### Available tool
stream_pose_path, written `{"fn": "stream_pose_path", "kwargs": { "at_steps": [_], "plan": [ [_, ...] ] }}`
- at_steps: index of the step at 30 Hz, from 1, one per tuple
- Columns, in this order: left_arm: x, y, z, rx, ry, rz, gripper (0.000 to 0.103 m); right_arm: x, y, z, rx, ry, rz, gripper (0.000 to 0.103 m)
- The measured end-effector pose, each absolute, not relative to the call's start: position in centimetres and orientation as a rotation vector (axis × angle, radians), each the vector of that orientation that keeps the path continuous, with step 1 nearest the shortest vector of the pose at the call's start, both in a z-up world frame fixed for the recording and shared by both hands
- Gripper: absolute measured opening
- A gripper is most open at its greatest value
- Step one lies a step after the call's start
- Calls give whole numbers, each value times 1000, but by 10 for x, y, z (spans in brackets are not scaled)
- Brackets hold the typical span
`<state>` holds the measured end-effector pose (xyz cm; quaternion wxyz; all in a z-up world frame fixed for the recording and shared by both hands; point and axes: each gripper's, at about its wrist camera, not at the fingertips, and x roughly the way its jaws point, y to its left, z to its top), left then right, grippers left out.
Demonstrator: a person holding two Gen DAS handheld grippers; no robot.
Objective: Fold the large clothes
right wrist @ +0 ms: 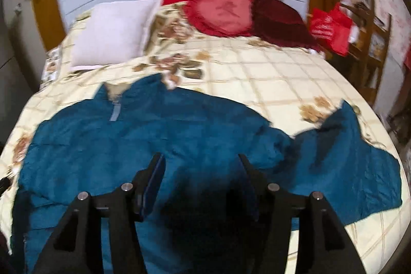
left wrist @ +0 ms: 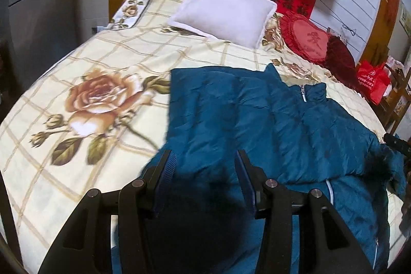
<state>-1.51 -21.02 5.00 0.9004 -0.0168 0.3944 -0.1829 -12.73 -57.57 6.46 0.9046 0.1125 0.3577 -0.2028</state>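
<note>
I see the puffy teal jacket point(left wrist: 295, 125) lying crumpled on the bed's point(left wrist: 77, 63) floral quilt — zip up. My left tool point(left wrist: 204, 158) and right tool point(right wrist: 201, 161) both hang spread wide above it, empty.

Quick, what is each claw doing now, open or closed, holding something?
Left claw: open, holding nothing, above the blue jacket.
Right claw: open, holding nothing, above the same jacket.

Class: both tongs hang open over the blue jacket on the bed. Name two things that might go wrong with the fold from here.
1. The jacket is puffy, so the right tongs may pinch only its top layer.
2. One sleeve sprawls toward the bed's edge; a tug by the left tongs might bunch it or drag it off.
</note>
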Motion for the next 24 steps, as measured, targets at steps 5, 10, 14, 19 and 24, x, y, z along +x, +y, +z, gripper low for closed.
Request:
{"fn": "stream_pose_path", "kwargs": {
  "at_steps": [5,10,14,19,24],
  "plan": [
    [13,-246,32,0,857,-344,30,-81,-539,45,145,793,-301,59],
    [27,-262,11,66,883,-315,30,-48,-533,16,169,821,-288,59],
    [26,-262,3,82,879,-330,31,-39,-540,-20,169,899,-311,59],
    [25,-263,0,90,884,-327,31,-46,-542,-16,182,905,-316,59],
    [24,-260,-1,79,876,-331,31,-85,-541,8,205,856,-306,59]
  ]
}}
